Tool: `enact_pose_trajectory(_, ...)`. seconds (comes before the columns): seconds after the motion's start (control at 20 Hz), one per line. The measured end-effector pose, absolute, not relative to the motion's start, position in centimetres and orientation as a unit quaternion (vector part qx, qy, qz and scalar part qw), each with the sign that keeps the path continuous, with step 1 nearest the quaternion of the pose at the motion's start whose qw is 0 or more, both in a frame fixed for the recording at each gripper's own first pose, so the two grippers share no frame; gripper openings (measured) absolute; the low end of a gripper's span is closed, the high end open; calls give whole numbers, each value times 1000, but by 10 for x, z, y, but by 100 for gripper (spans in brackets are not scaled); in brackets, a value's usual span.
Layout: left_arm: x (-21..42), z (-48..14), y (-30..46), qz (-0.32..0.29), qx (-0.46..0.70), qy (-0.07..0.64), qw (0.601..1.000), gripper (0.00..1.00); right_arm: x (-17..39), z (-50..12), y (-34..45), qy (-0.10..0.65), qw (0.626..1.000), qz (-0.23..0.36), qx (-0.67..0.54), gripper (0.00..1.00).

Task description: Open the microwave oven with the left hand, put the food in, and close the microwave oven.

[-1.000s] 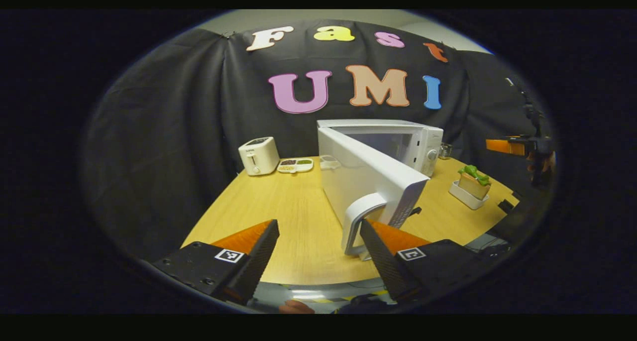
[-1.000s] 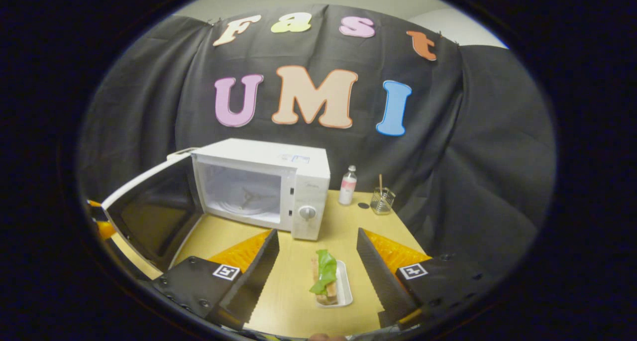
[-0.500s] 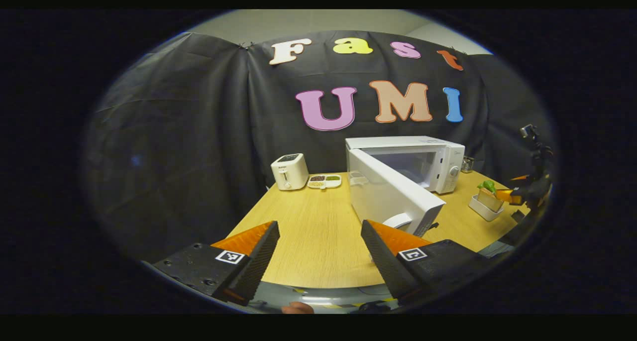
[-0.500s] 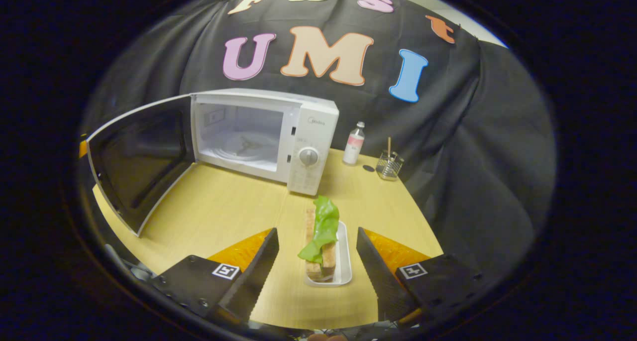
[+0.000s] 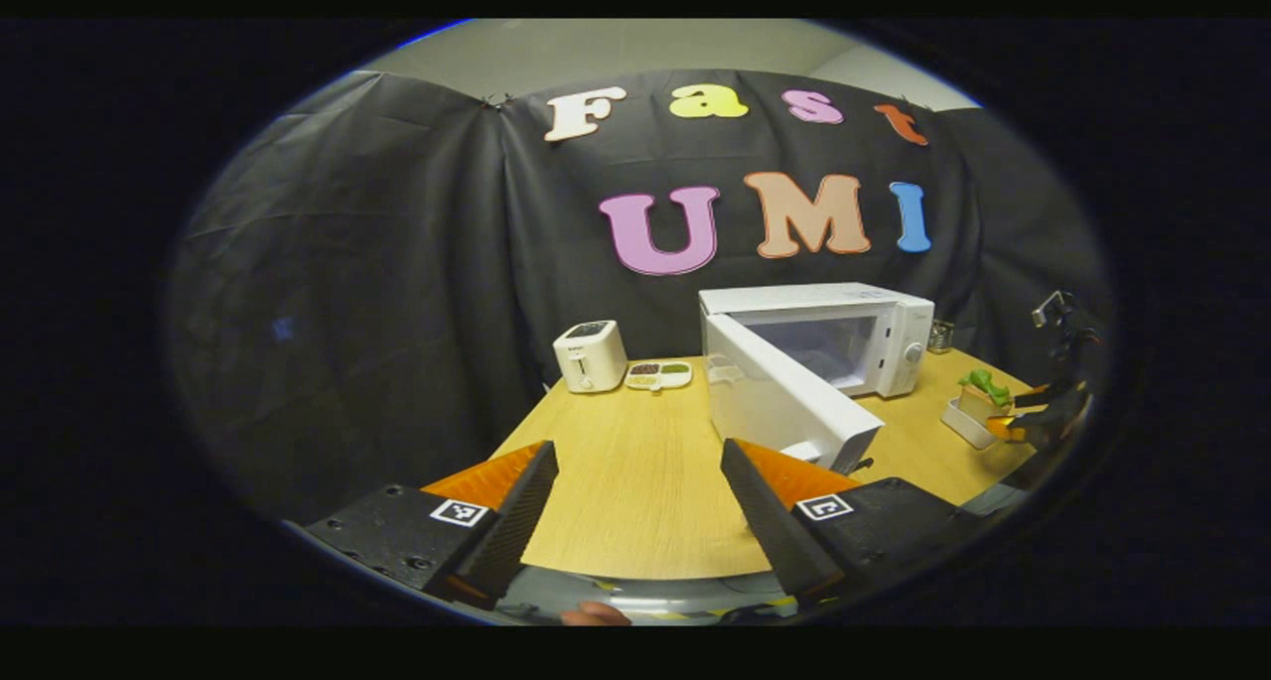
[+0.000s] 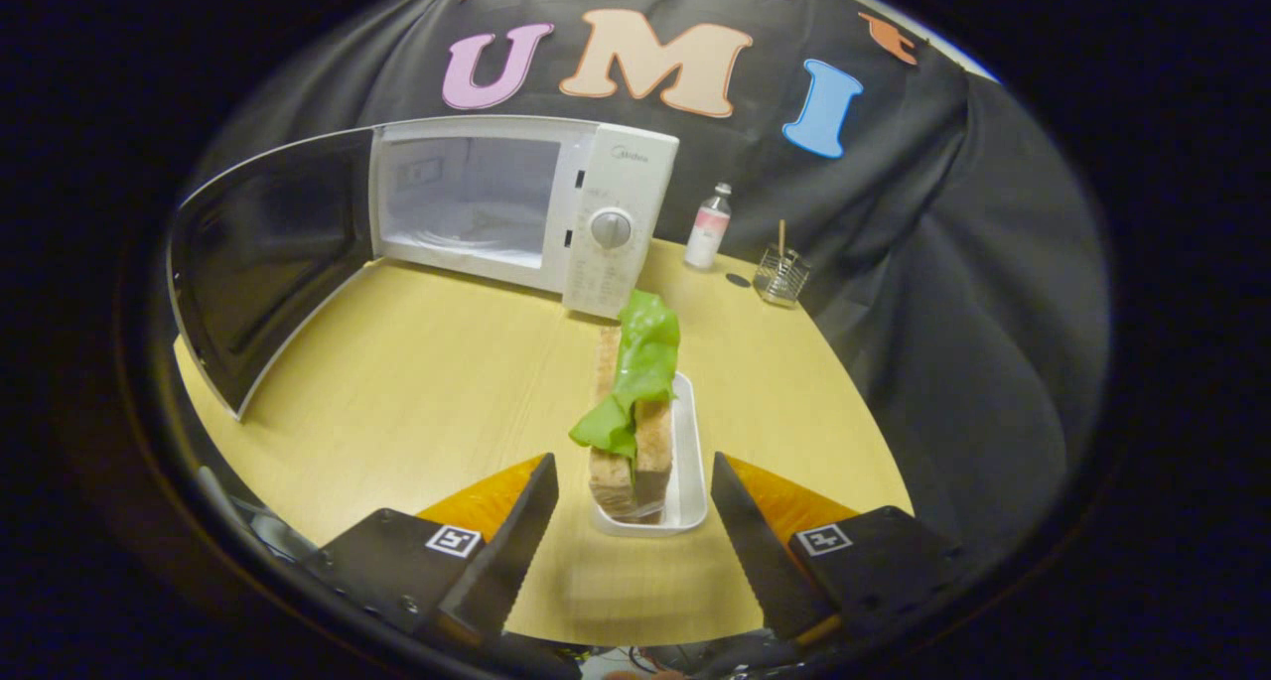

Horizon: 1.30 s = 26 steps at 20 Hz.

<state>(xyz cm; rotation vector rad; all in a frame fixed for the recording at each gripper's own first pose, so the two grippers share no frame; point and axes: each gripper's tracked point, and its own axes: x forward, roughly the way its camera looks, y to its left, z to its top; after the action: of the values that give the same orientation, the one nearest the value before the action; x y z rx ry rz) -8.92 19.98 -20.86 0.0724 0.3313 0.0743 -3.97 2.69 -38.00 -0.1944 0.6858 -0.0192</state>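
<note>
Microwave (image 6: 516,208) is standing at the back of the desk (image 6: 437,382) with its door (image 6: 263,253) swung wide open, cavity showing empty. Food, a sandwich with a green leaf (image 6: 635,402), is sitting upright in a white tray (image 6: 689,462) on the desk, in front of the microwave's control panel and well apart from the cavity. Right gripper (image 6: 635,521) is hovering with fingers spread wide, tray end lying between them, nothing gripped yet. Left gripper (image 5: 635,506) is hanging over the near desk edge, fingers parted and empty, the door's outer face (image 5: 784,402) off to its right.

Step in hand looks like grasping the food. To do it well: centre the tray between the fingers, go low enough to catch the tray walls rather than the leaf, close evenly so the tall sandwich is not tipping, then carry it level and left into the cavity, clearing the door frame. Left gripper is best kept clear of the door until closing
</note>
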Motion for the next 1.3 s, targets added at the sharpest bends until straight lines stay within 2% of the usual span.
enact_pose_trajectory(0.1, -88, -208, 198, 35, 35, 164, 985, 97, -36, -383, 27, 336, 937, -10, -95, 96)
enact_pose_trajectory(0.15, -89, -209, 199, 36, 36, 164, 985, 100, -36, -384, 26, 336, 937, -11, -96, 91)
enact_pose_trajectory(0.2, -88, -208, 201, 38, 37, 164, 985, 92, -35, -384, 27, 336, 937, -11, -94, 87)
enact_pose_trajectory(0.25, -88, -207, 201, 39, 37, 163, 985, 100, -34, -387, 27, 336, 937, -12, -93, 82)
enact_pose_trajectory(0.3, -88, -206, 202, 40, 38, 161, 985, 100, -34, -388, 29, 338, 936, -11, -91, 77)
enact_pose_trajectory(0.45, -88, -206, 205, 41, 32, 161, 986, 100, -33, -390, 35, 340, 937, -4, -84, 77)
enact_pose_trajectory(0.5, -87, -205, 206, 44, 31, 156, 986, 97, -35, -391, 30, 343, 935, -13, -92, 77)
enact_pose_trajectory(0.55, -87, -205, 207, 45, 29, 156, 986, 92, -34, -392, 27, 342, 935, -13, -93, 62)
enact_pose_trajectory(0.6, -87, -206, 207, 45, 27, 157, 986, 100, -34, -394, 28, 347, 934, -13, -91, 48)
enact_pose_trajectory(0.7, -87, -206, 204, 41, 27, 158, 986, 100, -33, -397, 25, 348, 932, -21, -95, 51)
enact_pose_trajectory(0.85, -84, -205, 203, 35, 33, 154, 987, 100, -31, -397, 25, 350, 932, -28, -90, 35)
enact_pose_trajectory(0.95, -82, -206, 203, 31, 33, 154, 987, 100, -31, -391, 25, 342, 934, -35, -94, 34)
enact_pose_trajectory(1.0, -81, -205, 203, 30, 33, 153, 987, 100, -31, -389, 23, 339, 935, -39, -97, 24)
enact_pose_trajectory(1.05, -80, -203, 203, 29, 34, 150, 988, 100, -29, -392, 23, 340, 934, -41, -98, 30)
enact_pose_trajectory(1.3, -77, -203, 201, 22, 35, 146, 988, 100, -31, -387, 23, 342, 935, -40, -83, 31)
